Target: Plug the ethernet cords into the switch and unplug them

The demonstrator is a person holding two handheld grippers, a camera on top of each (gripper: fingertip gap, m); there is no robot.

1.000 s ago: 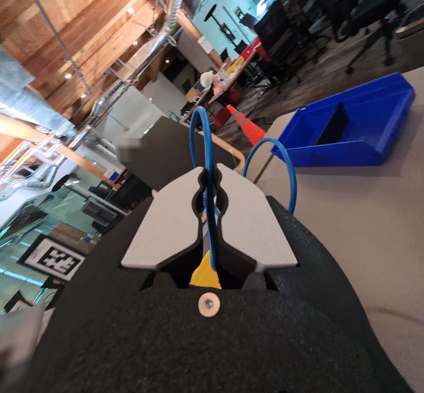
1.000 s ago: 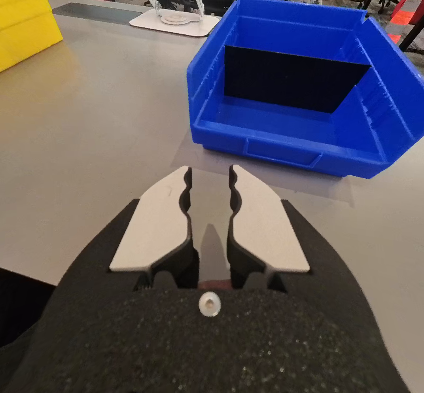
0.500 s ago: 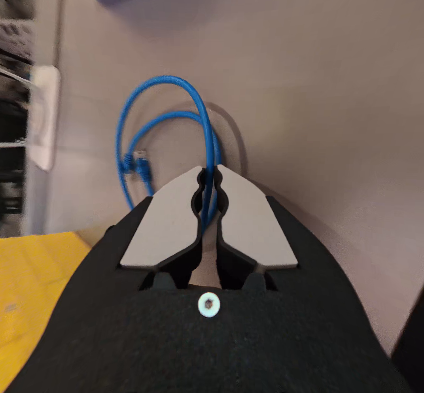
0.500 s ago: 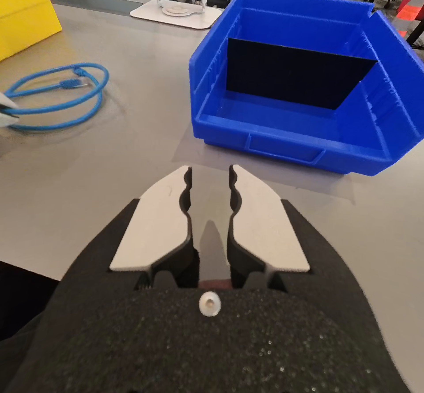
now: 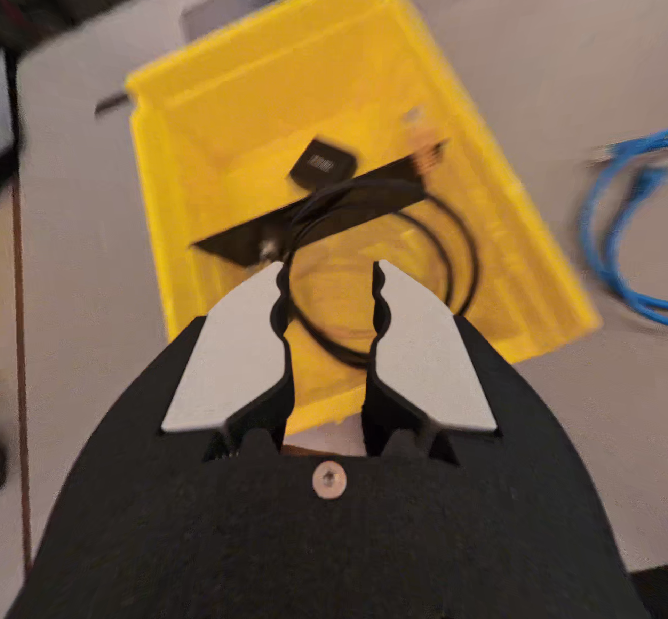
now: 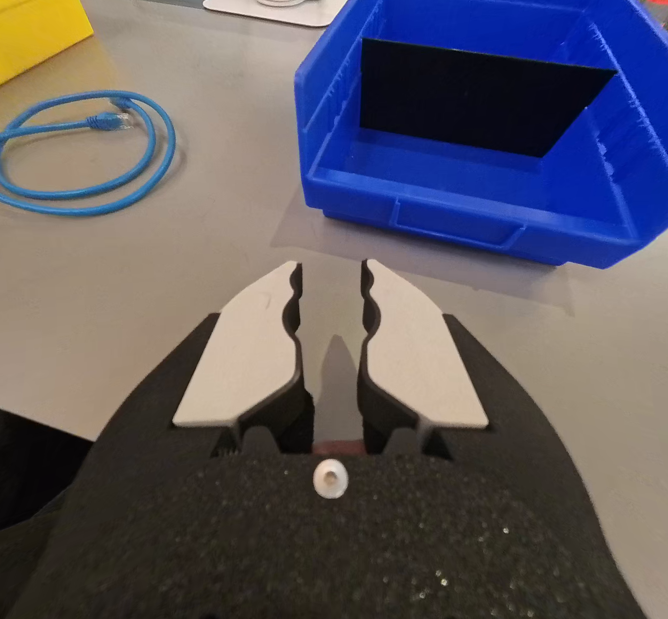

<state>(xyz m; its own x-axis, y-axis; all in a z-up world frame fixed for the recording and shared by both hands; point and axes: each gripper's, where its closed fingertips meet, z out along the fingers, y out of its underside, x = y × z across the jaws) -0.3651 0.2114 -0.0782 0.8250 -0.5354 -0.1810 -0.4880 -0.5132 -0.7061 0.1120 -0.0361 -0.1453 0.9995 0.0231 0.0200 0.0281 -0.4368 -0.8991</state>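
Bench [image 6: 224, 103]: grey, carrying both bins and the cord.
Blue bin [image 6: 452, 218]: ahead of the right hand-held gripper, a black divider [image 6: 470, 96] standing across it.
Yellow bin [image 5: 253, 132]: under the left hand-held gripper, holding a black divider [image 5: 235, 240], a small black box [image 5: 323, 164] and a coiled black cable [image 5: 466, 251].
Blue ethernet cord [image 6: 144, 168]: coiled loose on the bench between the bins, both plugs lying inside the loop.
Left hand-held gripper [image 5: 328, 269]: released, jaws wide, nothing in them.
Right hand-held gripper [image 6: 329, 269]: released, jaws apart, empty, low over bare bench.
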